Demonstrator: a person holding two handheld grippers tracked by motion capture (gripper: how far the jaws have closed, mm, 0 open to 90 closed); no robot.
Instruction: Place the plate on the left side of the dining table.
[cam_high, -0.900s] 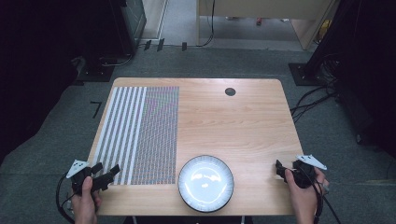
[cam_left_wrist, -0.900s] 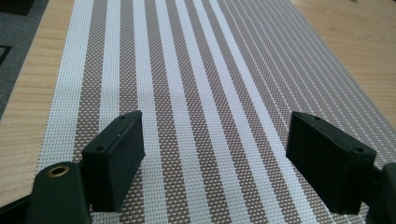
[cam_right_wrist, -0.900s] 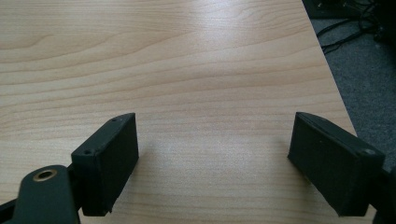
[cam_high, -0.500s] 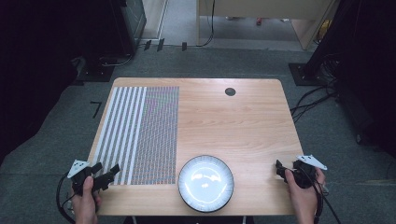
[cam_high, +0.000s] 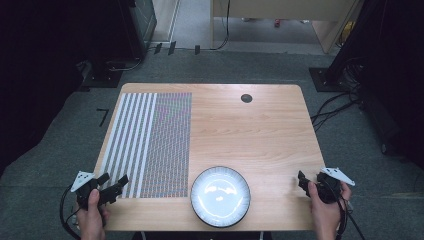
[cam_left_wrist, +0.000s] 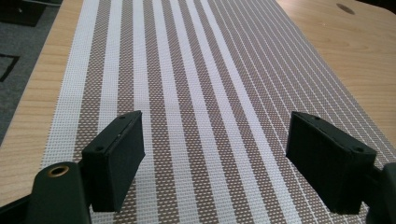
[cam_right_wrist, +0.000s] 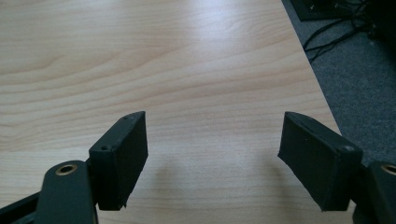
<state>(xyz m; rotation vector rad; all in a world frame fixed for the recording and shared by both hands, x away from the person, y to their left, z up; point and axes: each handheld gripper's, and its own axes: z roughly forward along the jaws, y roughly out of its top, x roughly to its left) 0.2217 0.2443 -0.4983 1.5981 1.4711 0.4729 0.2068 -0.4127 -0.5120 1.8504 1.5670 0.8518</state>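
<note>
A striped woven placemat (cam_high: 150, 142) lies on the left half of the wooden table (cam_high: 260, 130). A white plate (cam_high: 220, 196) sits near the front edge, in the middle. My left gripper (cam_high: 114, 184) hovers at the mat's front left corner, held by a hand, open with nothing between its jaws. In the left gripper view the gripper (cam_left_wrist: 219, 158) points along the placemat (cam_left_wrist: 196, 84). My right gripper (cam_high: 301, 181) is at the table's front right corner, open and empty. In the right gripper view it (cam_right_wrist: 212, 158) hangs over bare wood (cam_right_wrist: 140, 60).
A small dark round hole (cam_high: 246, 98) marks the table's far side. Grey carpet surrounds the table, with cables (cam_high: 335, 105) on the floor at the right and dark stands at the back left. The table's right edge (cam_right_wrist: 310, 70) runs close to the right gripper.
</note>
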